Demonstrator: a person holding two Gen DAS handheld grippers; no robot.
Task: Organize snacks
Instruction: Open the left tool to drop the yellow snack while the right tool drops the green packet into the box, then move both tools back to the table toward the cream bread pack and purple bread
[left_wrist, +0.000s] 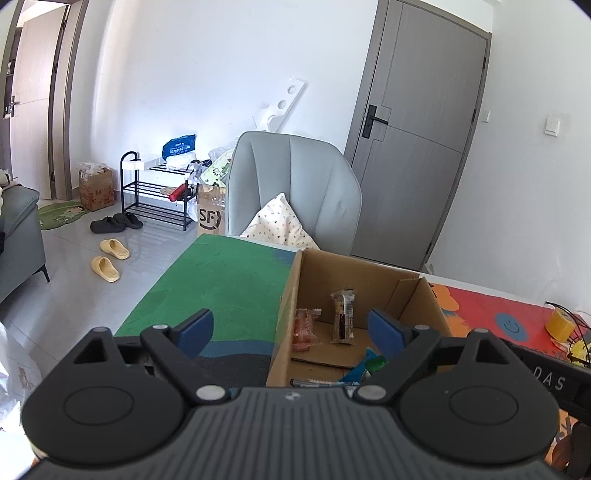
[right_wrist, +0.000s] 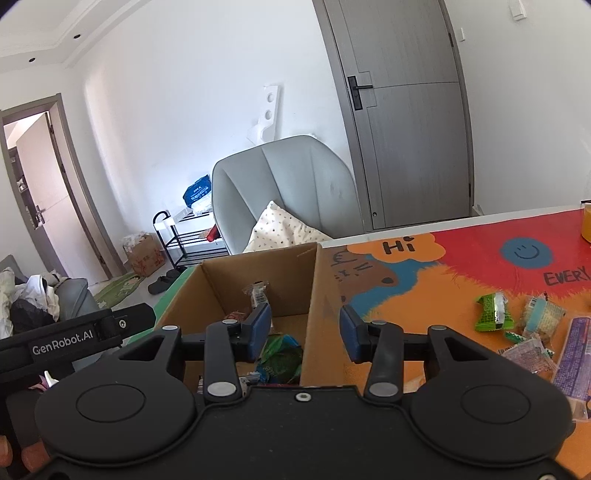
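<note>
Left wrist: left claw (left_wrist: 291, 330) wide apart, tilted down over box (left_wrist: 373, 273).

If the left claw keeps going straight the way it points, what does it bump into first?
Probably the left wall of the cardboard box, which sits right between the open left claw fingers. Depth is hard to judge; it might slip inside toward the snack packets.

I've got the open cardboard box (left_wrist: 369, 273) sitting on the worktop, a dark bar in clear wrap (left_wrist: 342, 317) leaning upright against its back wall, a reddish packet (left_wrist: 304, 328) beside it, green-blue wrappers (right_wrist: 280, 356) on the floor. More loose snacks lie outside: a green packet (right_wrist: 494, 312), purple wrapper (right_wrist: 572, 360).
</note>
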